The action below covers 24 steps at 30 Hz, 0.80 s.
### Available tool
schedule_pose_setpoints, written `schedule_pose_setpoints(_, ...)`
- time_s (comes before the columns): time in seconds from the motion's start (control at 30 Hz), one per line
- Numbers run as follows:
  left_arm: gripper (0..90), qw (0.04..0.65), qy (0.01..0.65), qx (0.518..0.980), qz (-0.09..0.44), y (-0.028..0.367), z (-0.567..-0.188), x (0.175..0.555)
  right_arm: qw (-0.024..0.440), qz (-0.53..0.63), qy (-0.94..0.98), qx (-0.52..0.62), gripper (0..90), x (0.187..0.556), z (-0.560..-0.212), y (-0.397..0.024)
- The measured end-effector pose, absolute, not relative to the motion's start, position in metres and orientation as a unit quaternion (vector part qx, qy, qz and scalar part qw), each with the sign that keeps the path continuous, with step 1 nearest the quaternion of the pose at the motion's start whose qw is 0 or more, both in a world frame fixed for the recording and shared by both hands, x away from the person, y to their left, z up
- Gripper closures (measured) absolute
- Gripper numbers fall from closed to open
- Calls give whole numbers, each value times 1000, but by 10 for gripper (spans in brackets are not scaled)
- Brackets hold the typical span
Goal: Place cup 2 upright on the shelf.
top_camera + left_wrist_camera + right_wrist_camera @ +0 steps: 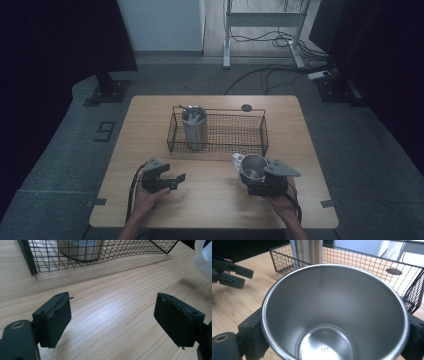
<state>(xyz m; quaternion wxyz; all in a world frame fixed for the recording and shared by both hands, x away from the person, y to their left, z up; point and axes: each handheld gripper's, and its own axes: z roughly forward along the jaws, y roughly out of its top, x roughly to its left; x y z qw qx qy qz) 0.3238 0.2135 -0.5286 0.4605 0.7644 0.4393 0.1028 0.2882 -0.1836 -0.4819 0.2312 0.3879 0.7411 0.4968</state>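
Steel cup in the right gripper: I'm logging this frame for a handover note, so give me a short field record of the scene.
held item: steel cup, empty, mouth toward the camera
right gripper: jaws on either side of the cup, gripping it
left gripper: jaws apart, nothing between them, over bare table
wire basket: on the table beyond both grippers
in basket: second steel cup, upright at the left end
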Motion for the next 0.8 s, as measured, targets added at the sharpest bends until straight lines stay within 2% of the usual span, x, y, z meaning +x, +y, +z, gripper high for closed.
schedule_pose_setpoints(0.8,148,460,437,766,104,212,-528,323,244,510,734,376,69,315,-441,-186)
